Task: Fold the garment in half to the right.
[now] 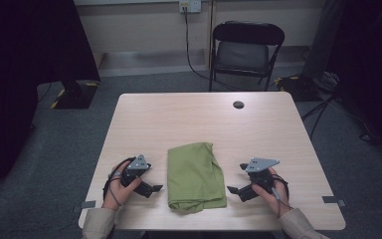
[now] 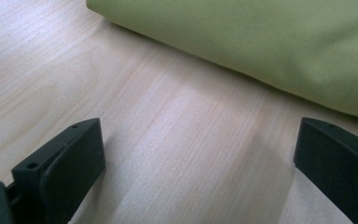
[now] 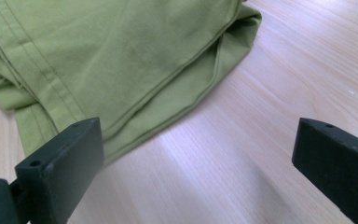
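Note:
A folded green cloth (image 1: 195,175) lies flat near the front middle of the light wooden table (image 1: 204,124). My left gripper (image 1: 151,188) rests on the table just left of the cloth, jaws wide apart and empty, pointing at its folded edge (image 2: 261,42). My right gripper (image 1: 236,189) rests just right of the cloth, also open and empty. In the right gripper view the cloth's stitched hems and layered corner (image 3: 121,60) lie ahead and to the left of the jaws. Neither gripper touches the cloth.
A small dark round hole (image 1: 238,104) sits in the tabletop at the far right. A black folding chair (image 1: 246,50) stands behind the table. Tape marks (image 1: 333,200) sit at the front corners. Bare wood surrounds the cloth.

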